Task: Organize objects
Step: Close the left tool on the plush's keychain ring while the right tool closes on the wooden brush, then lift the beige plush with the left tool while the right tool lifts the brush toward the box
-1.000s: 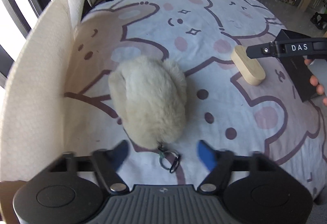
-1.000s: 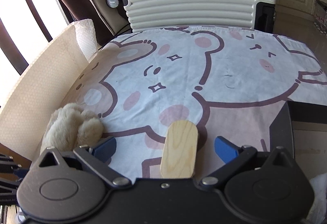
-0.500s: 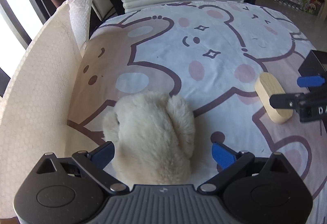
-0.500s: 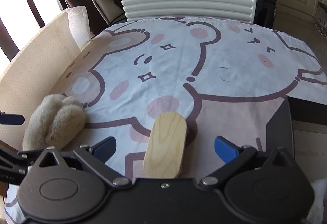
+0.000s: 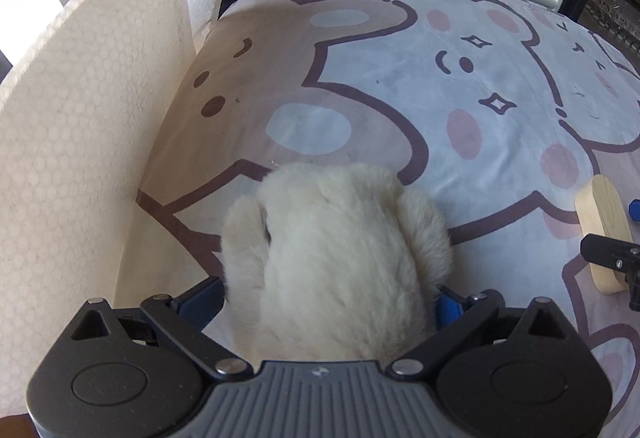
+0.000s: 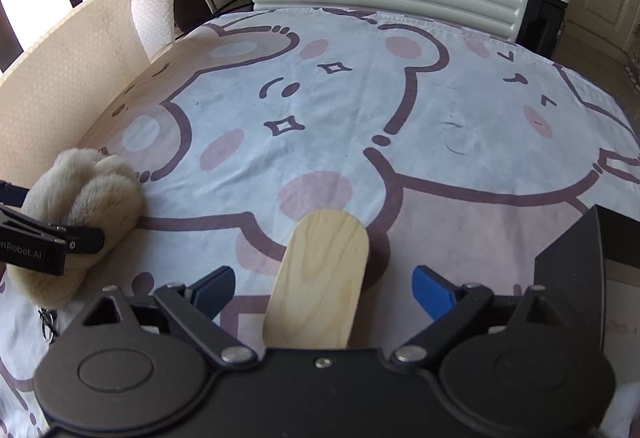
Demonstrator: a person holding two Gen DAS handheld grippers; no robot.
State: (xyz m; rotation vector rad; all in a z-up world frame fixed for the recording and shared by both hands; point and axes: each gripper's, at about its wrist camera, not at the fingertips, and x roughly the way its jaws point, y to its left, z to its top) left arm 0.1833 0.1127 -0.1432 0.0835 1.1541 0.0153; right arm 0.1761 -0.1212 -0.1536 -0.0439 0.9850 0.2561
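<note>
Straddling the plush toy (image 5: 340,258) at six o'clock, the left gripper (image 5: 328,302) is gaping, while the right gripper (image 6: 324,290), jaws apart but just closing in, is bracketing the wooden block (image 6: 320,278), both apparently needing only a squeeze.

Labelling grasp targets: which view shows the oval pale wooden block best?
Right wrist view: the oval pale wooden block lies centred, its whole top face visible. Left wrist view catches it edge-on at the right border, partly hidden.

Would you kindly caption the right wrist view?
Open right gripper straddles a wooden block on the cartoon-print cloth.
</note>
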